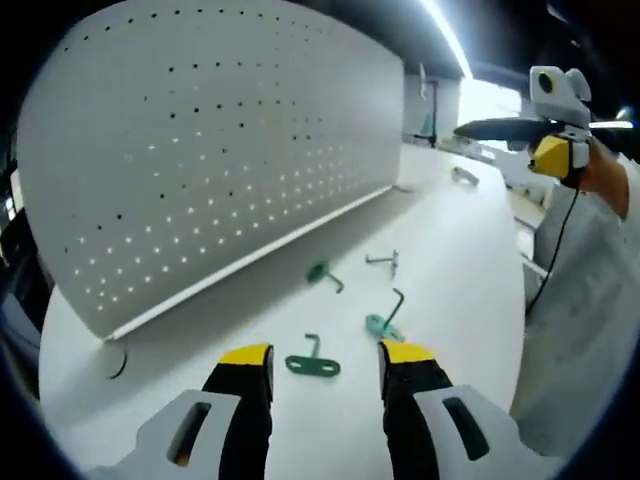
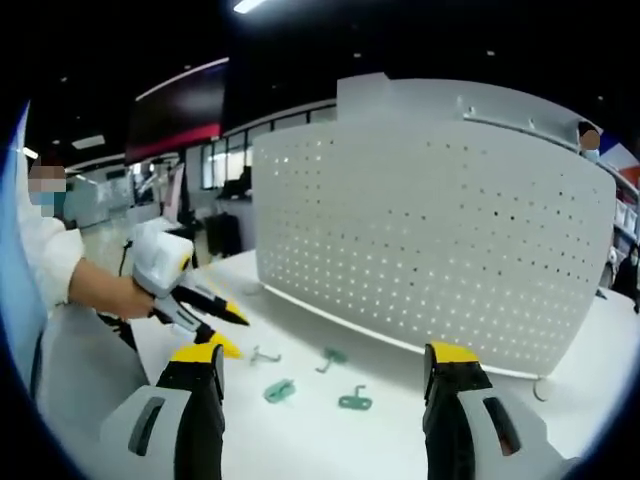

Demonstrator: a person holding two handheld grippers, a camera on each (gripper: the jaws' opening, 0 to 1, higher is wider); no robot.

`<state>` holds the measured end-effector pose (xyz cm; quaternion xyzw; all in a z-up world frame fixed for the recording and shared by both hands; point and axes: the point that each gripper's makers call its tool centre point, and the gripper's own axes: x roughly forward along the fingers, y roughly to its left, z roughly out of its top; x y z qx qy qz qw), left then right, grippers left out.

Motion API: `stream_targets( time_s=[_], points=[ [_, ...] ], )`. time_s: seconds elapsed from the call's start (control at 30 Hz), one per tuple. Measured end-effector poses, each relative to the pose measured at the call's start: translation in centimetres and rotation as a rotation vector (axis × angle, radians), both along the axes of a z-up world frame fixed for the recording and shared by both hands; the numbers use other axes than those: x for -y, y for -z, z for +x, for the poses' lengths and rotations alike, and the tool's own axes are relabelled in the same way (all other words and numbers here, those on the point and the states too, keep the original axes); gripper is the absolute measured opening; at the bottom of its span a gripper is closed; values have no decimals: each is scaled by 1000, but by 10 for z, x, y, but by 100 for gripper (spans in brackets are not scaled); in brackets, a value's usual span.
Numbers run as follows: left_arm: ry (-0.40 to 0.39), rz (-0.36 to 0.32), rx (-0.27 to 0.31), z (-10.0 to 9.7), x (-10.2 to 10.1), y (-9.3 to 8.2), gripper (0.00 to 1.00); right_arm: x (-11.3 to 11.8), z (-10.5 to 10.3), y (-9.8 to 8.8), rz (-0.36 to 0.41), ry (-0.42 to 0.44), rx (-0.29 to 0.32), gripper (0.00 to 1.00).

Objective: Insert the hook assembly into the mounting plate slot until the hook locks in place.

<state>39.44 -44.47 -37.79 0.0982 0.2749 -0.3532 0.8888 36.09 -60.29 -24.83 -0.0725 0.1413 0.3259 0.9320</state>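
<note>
Where jaws intrude, hook (image 1: 311, 364) half-hidden

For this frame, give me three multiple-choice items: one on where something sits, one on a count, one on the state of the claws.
1. Where do the hooks lie?
A. hanging on the pegboard
B. loose on the white table in front of the pegboard
C. inside a bin

2. How many hooks lie on the table in the left gripper view?
A. one
B. two
C. four

3. What state is the left claw in?
A. open and empty
B. shut on a hook
C. shut on the pegboard edge

Answers:
1. B, since they lie flat on the tabletop before the upright pegboard.
2. C, since four hooks show there, three of them with green base plates.
3. A, since its yellow-tipped jaws stand apart with nothing between them; the right claw is likewise open and empty.
</note>
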Motion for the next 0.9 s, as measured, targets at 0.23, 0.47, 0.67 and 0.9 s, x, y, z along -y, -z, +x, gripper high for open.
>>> stream_targets(
  time_s=[0.23, 0.47, 0.67, 0.9],
  points=[
    [9, 20, -20, 3, 2, 16, 44, -2, 0, 0, -1, -6, 0, 83],
    [18, 29, -31, 5, 3, 25, 43, 0, -1, 3, -5, -2, -5, 83],
    [22, 18, -27, 6, 5, 27, 39, 3, -2, 2, -8, 3, -7, 83],
    [21, 4, -34, 9, 6, 31, 37, 2, -1, 2, -10, 2, -9, 83]
  ],
)
